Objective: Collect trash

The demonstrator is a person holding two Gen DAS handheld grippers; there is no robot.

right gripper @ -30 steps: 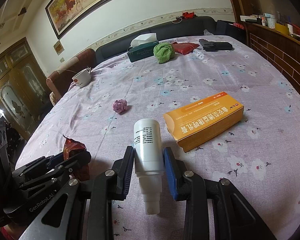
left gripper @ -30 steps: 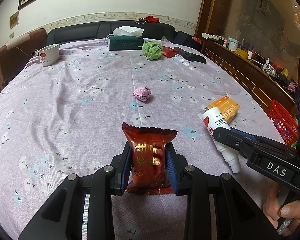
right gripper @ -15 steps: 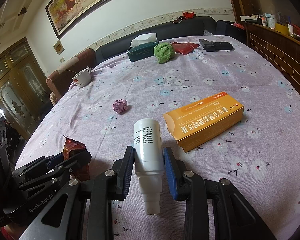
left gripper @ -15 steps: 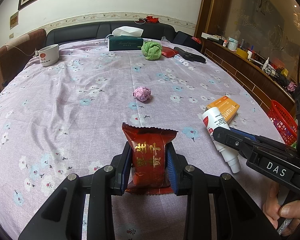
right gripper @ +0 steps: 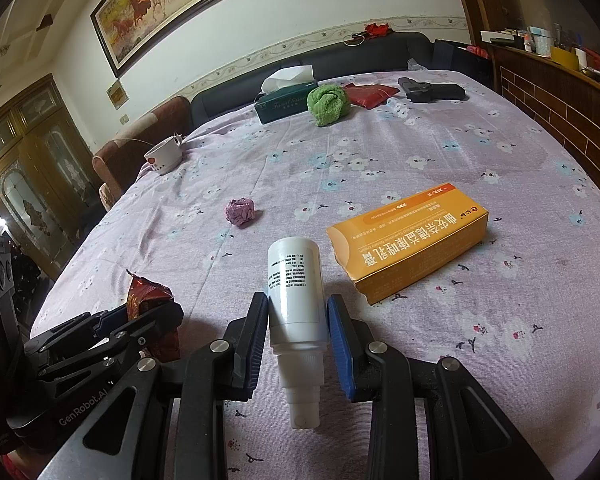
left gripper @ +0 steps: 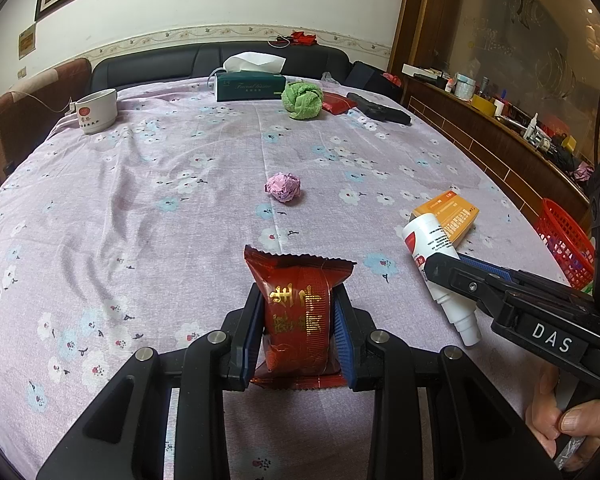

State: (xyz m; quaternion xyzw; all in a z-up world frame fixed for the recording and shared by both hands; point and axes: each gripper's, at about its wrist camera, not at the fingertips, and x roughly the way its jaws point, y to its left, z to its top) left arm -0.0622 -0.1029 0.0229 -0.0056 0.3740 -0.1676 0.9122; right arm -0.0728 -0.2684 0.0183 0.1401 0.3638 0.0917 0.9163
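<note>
The fingers [left gripper: 342, 332] of the left gripper [left gripper: 298, 334] were clenched on a red snack wrapper [left gripper: 296, 316], standing upright at the near edge of the worktop [left gripper: 140, 200]. The right gripper [right gripper: 298, 340] pinched a white spray bottle [right gripper: 296, 284] lying with its nozzle toward the camera, near the worktop's near right edge. An orange box [right gripper: 412, 240] lay just beside the bottle. A crumpled pink paper ball [left gripper: 283, 187] sat mid-worktop. By the far edge stood a tissue box [left gripper: 250, 86], a green cloth [left gripper: 302, 100] and a white cup [left gripper: 97, 111].
</note>
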